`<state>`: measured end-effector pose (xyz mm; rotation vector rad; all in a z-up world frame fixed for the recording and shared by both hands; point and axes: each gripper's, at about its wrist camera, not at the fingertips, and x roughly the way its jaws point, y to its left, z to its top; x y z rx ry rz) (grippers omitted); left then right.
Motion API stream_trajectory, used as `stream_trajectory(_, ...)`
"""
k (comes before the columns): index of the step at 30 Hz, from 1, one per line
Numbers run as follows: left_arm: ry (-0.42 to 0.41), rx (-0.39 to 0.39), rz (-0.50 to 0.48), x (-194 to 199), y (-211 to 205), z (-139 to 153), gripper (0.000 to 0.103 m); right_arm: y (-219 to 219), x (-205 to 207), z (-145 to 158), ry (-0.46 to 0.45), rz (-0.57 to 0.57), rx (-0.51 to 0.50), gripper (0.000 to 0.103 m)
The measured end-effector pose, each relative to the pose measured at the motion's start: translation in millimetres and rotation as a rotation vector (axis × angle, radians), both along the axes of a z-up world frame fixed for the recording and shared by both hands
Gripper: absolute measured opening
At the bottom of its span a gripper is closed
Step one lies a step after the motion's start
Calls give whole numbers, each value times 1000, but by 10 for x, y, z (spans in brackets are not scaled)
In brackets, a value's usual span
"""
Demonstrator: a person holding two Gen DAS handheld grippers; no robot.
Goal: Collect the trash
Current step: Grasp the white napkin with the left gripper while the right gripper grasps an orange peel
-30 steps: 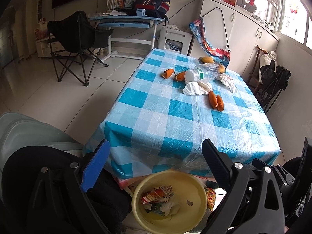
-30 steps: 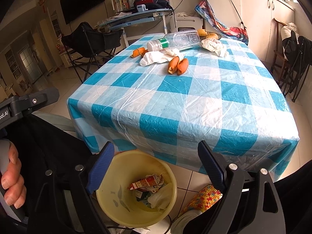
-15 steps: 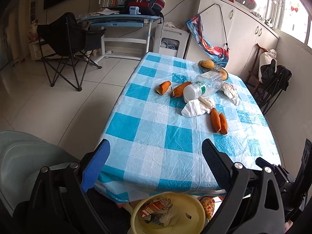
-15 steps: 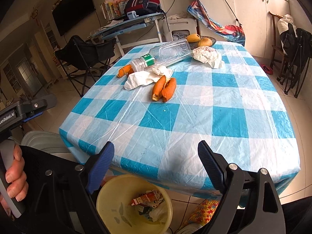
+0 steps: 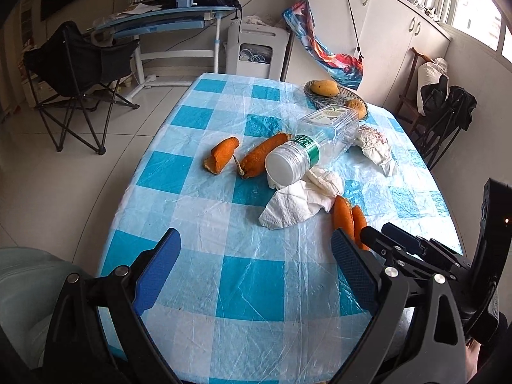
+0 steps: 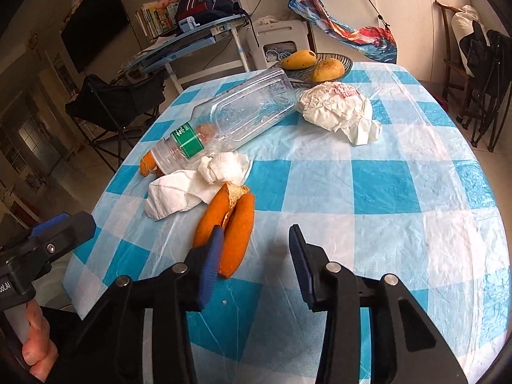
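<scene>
On the blue-checked tablecloth (image 5: pixel 249 268) lie an empty clear plastic bottle (image 5: pixel 316 147) (image 6: pixel 236 115), a crumpled white tissue (image 5: pixel 300 201) (image 6: pixel 195 188), a second wad of paper (image 5: pixel 374 147) (image 6: pixel 339 112), and orange peel pieces (image 5: pixel 224 156) (image 5: pixel 262 160). A folded orange peel (image 6: pixel 230 227) (image 5: pixel 347 217) lies nearest. My left gripper (image 5: pixel 256 262) is open and empty over the near table. My right gripper (image 6: pixel 254 249) is open, narrower than before, empty, with its left finger beside the near peel.
A wire basket (image 5: pixel 332 96) (image 6: pixel 316 64) with mangoes stands at the far edge. A folding chair (image 5: pixel 80 73) and a desk (image 5: pixel 166 22) are at the left, dark chairs (image 5: pixel 444 112) at the right.
Both grippers rose from the yellow trash bin and moved forward over the table. The bin has left view. The right gripper's jaws have narrowed.
</scene>
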<state>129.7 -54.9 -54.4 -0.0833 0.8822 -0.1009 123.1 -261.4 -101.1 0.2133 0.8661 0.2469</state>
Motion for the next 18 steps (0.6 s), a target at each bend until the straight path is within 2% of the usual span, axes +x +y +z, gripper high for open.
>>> stream_trajectory(2,12,4,-3,131,-68,-64,92,42,2,-4,-14,19,-19,40)
stream_trajectory(7,57,-6,7,443,-216,-256,91,137,-14,-10,-7,86,-25,19)
stream_trajectory(9,67,14,14,551,-274,-330,91,123,-16,-4,-2,90,-23,17)
stream_trajectory(10,77,18,8,600,-298,-372,86,101,-18,0,4,87,-12,16)
stream_trajectory(11,93,18,-4,637,-314,-420,70,80,-31,4,7,83,-6,15)
stream_trajectory(12,105,31,-16,662,-344,-462,62,54,-40,9,9,75,0,14)
stream_trajectory(14,80,59,-64,637,-405,-457,29,-21,-56,18,18,57,26,14)
stream_trajectory(16,108,-1,-99,615,-379,-456,4,-81,-87,21,24,41,47,14)
stream_trajectory(18,107,-20,-97,548,-315,-435,3,-114,-131,35,24,29,60,14)
